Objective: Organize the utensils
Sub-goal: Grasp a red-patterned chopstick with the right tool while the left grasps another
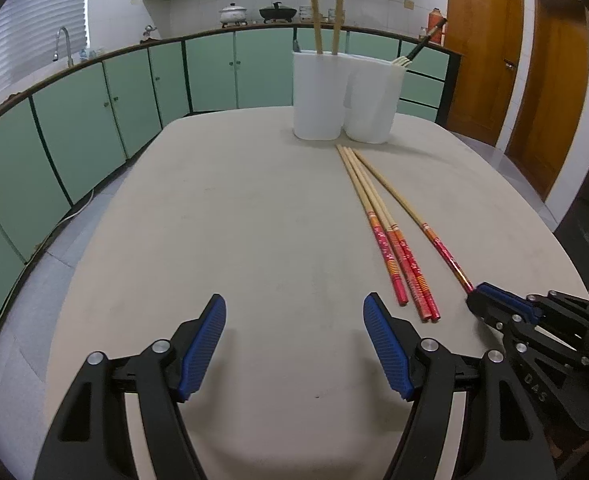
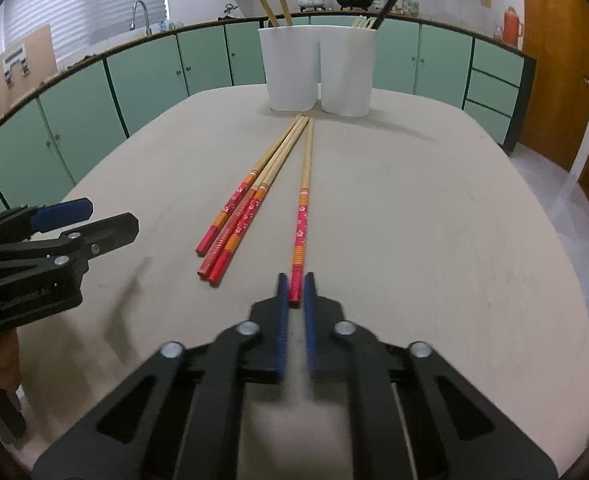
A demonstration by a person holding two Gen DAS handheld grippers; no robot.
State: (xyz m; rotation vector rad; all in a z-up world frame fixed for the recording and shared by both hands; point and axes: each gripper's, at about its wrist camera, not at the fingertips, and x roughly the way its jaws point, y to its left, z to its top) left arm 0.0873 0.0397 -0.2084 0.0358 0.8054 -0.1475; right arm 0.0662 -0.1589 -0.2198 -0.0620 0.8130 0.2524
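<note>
So we've got our right gripper (image 2: 294, 292) clamped on the red end of a single chopstick (image 2: 305, 184) lying on the worktop (image 2: 434, 240), tip pointing at the two white holders (image 2: 318, 72). Three more chopsticks (image 2: 250, 200) lie bunched just beside it, to its left. Our left gripper (image 1: 294, 340) hangs wide open over bare worktop, nothing between its blue pads (image 1: 202, 348).
</note>
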